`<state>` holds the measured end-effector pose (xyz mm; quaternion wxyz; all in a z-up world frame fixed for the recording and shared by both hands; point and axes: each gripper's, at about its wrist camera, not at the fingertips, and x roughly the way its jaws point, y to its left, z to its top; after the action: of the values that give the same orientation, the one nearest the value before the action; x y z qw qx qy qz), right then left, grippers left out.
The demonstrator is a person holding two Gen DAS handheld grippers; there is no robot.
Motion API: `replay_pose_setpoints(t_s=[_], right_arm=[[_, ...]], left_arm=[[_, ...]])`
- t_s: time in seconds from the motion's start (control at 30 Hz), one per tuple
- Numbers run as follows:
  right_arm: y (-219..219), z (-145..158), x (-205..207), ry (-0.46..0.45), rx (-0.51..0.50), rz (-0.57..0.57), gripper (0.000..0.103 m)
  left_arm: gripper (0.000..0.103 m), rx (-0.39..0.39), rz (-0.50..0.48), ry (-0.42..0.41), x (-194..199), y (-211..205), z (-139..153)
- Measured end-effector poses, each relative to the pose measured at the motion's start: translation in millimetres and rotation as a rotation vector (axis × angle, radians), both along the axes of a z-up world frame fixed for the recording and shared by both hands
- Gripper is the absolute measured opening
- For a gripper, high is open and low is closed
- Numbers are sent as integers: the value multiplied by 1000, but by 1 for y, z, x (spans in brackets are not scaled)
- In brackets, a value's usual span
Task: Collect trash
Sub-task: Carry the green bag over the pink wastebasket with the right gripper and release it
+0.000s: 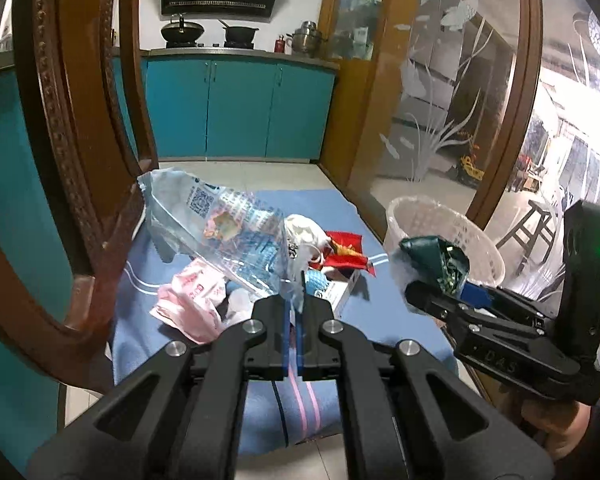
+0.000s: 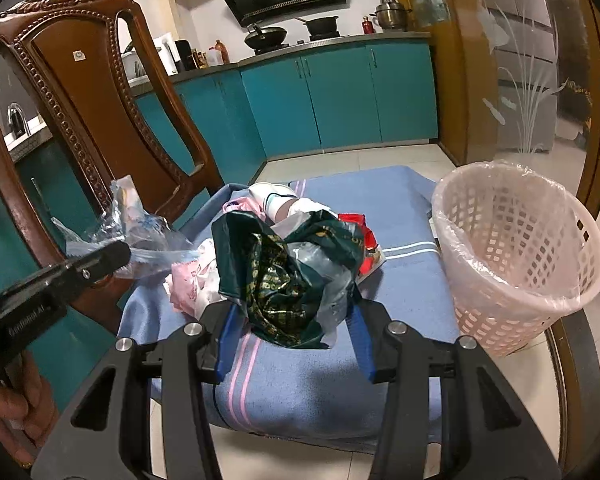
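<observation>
We have the crumpled dark green wrapper (image 2: 284,276) clamped between our right tool's (image 2: 294,336) blue pads, lifted above the near part of the blue cloth (image 2: 404,280). In the left wrist view the same green wrapper (image 1: 436,258) hangs just in front of the pink basket (image 1: 440,224), near its rim. Our left tool (image 1: 295,308) is pinched closed on a corner of the clear printed plastic bag (image 1: 228,224), which stands up off the cloth toward the left edge; in the right view that bag (image 2: 140,236) sits at the chair side.

Rest of the trash pile is mid-cloth: pink wrapper (image 1: 192,300), red packet (image 1: 346,254), white crumpled piece (image 1: 304,236), small white box (image 1: 342,290).

Lined pink basket (image 2: 516,256) stands tilted at the cloth's right edge. Carved wooden chair back (image 2: 88,92) along the left edge. Teal cabinets (image 2: 340,96) and a stove with pans (image 2: 292,32) behind.
</observation>
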<state>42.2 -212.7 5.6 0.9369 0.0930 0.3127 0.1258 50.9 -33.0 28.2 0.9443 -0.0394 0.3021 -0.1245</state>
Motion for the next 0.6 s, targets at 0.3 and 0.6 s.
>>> replay_pose_setpoints(t_s=[0.3,0.6], right_arm=[[-1,0,-1,-4,-3,-7,47],[-1,-1,-2,1,-6,-4,47]], left_arm=[[3,-11,11,20,-2,0,-10],[3,-3,19,26,-2,-2,-13]])
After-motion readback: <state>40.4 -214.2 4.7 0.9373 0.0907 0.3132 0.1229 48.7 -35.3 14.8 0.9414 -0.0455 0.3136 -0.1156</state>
